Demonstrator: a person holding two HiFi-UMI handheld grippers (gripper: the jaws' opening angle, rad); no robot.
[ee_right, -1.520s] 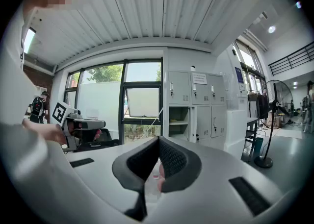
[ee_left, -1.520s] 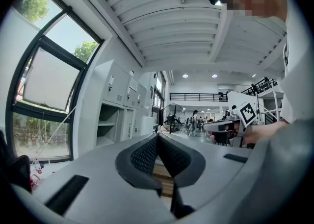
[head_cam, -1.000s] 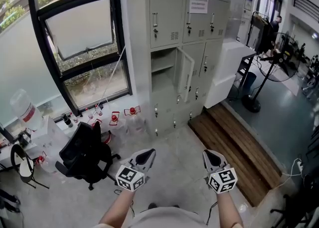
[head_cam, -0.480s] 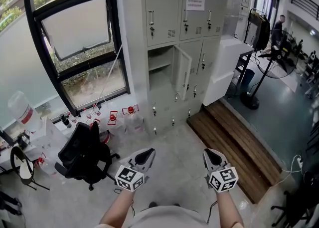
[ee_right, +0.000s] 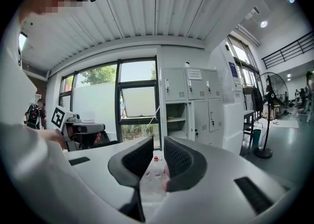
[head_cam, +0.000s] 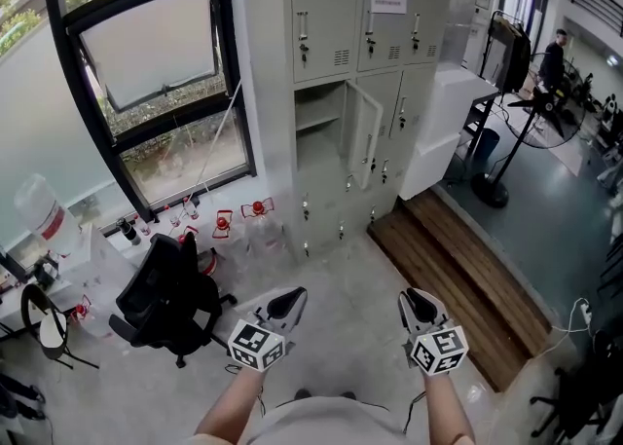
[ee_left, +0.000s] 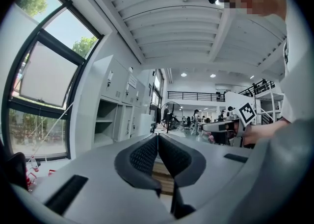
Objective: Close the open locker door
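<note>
Well ahead of both hand-held grippers, across the pale grey floor (head_cam: 355,273), the light grey metal locker door (head_cam: 365,146) stands ajar on the tall grey steel locker cabinet (head_cam: 326,63). The left hand-held gripper (head_cam: 292,295) has its jaws together. The right hand-held gripper (head_cam: 417,299) has just been opening its jaws, which hold nothing (only distant clear plastic bottles (ee_right: 154,169) show through the gap). A hard shove could bounce the door back open. Its latch is too small to make out.

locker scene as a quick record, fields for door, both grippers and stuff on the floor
locker: grey bank beside the window
door: middle row, swung out, not yet closed
left gripper: shut, empty
right gripper: open, jaws just been opening, nothing between them
distance: both grippers far short of the door
nearby: black chair, wooden platform
</note>
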